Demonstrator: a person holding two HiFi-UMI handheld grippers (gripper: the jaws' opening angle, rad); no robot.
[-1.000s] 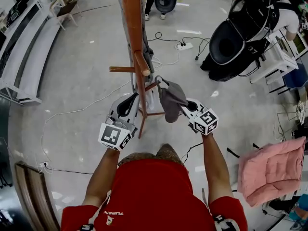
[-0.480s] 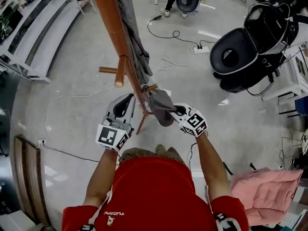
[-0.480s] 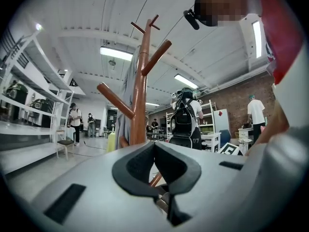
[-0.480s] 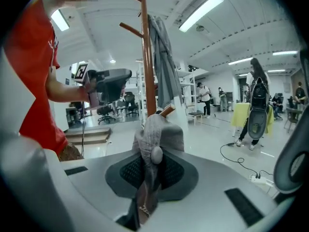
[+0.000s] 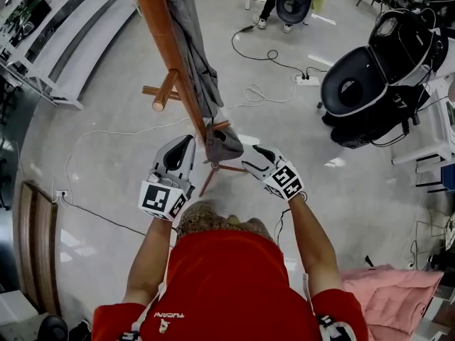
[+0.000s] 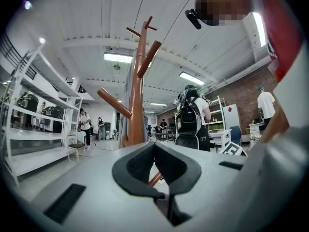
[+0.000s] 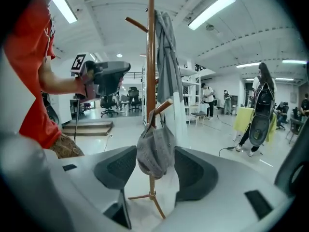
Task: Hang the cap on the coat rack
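Cloth cap (image 7: pixel 155 151), wooden coat rack (image 7: pixel 151 57)

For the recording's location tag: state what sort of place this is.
Probably an open-plan lab or workshop office: white metal shelving along the wall, a power strip with cables loose on the polished floor, and long ceiling strip lights.

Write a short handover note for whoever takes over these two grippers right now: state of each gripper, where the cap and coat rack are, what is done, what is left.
Left gripper: shut, empty, held near the coat rack.
Right gripper: jaws opening; the cap sits between them, but the pads do not press on it.
Cap: hangs from a low peg of the rack, below a grey garment.
Done: the cap is on the rack.
Left: probably only to draw the right gripper back without snagging the cap.
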